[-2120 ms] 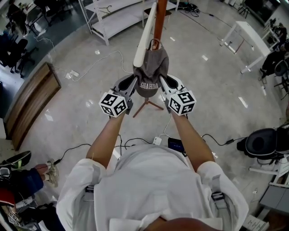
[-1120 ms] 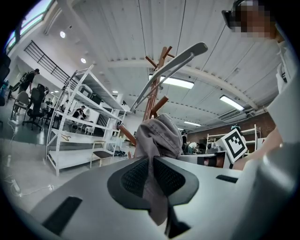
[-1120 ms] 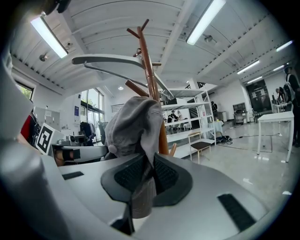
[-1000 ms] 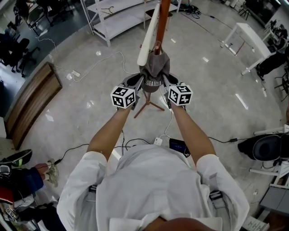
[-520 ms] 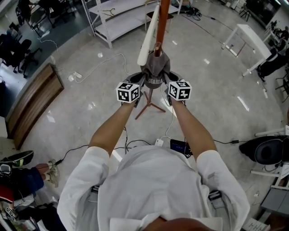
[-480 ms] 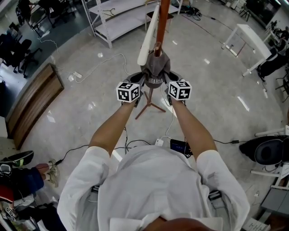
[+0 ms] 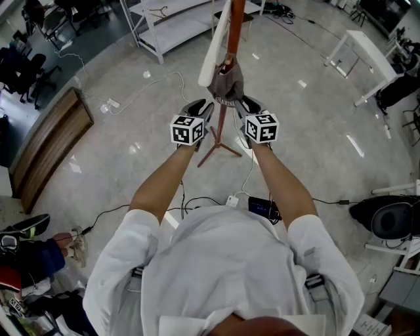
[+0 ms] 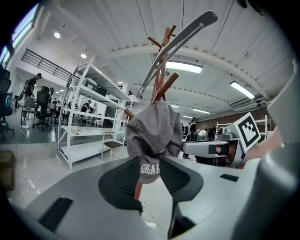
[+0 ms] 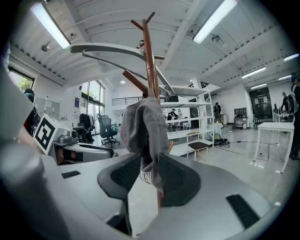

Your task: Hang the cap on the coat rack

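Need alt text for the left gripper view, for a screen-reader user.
A grey cap hangs on a peg of a wooden coat rack, its brim dangling between the jaws of the left gripper, which have just been opening and do not clamp it. The right gripper shows at the right; white shelving stands behind at the left.

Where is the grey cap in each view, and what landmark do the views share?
Head view: cap at top centre, between both grippers.
Left gripper view: cap at centre.
Right gripper view: cap at centre, slightly left.
Shared landmark: the brown coat rack pole.
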